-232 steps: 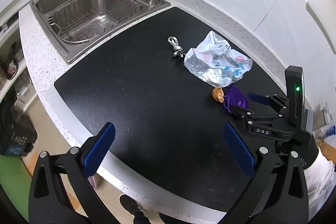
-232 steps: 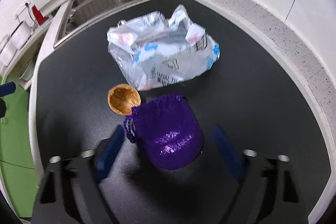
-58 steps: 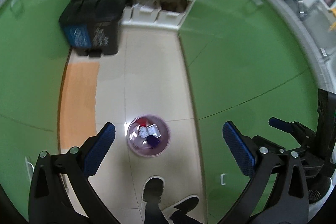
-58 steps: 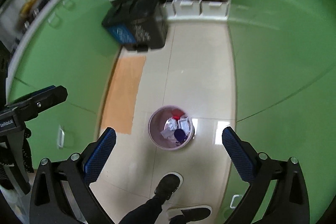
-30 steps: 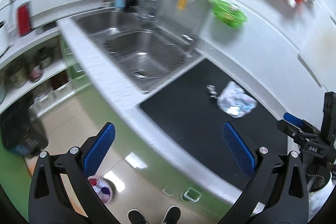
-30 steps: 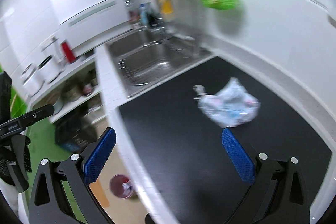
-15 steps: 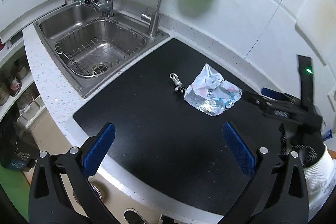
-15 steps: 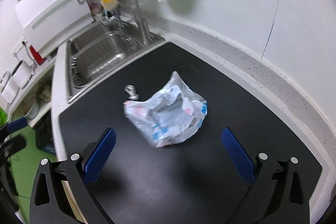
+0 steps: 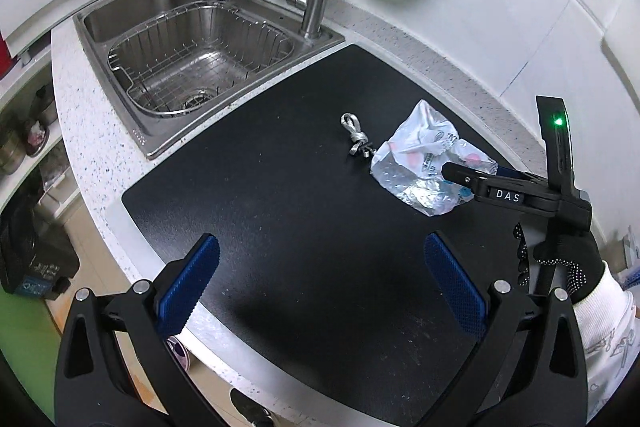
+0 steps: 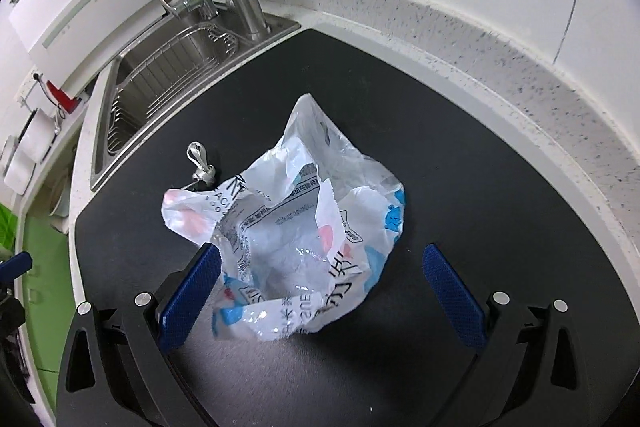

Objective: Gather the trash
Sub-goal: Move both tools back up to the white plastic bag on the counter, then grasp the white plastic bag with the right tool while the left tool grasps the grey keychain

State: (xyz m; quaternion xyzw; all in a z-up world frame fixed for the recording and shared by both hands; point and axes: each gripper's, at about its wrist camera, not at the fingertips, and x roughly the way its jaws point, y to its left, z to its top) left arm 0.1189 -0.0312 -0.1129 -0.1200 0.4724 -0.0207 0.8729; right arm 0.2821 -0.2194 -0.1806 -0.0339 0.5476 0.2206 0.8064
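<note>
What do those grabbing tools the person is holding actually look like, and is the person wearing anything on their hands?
Each hand-held gripper is a black frame with two fingers faced in ribbed blue pads and silver screws. The right hand-held gripper carries white "DAS" lettering and an upright post with a green light. The hand holding it wears a black glove with white dots and a white patterned sleeve.

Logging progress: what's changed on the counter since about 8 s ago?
The purple pouch and nut shell are gone from the black mat. The right hand-held gripper, open, now straddles the plastic bag. Bag and silver cord unmoved; the left hand-held gripper is open as before.
</note>
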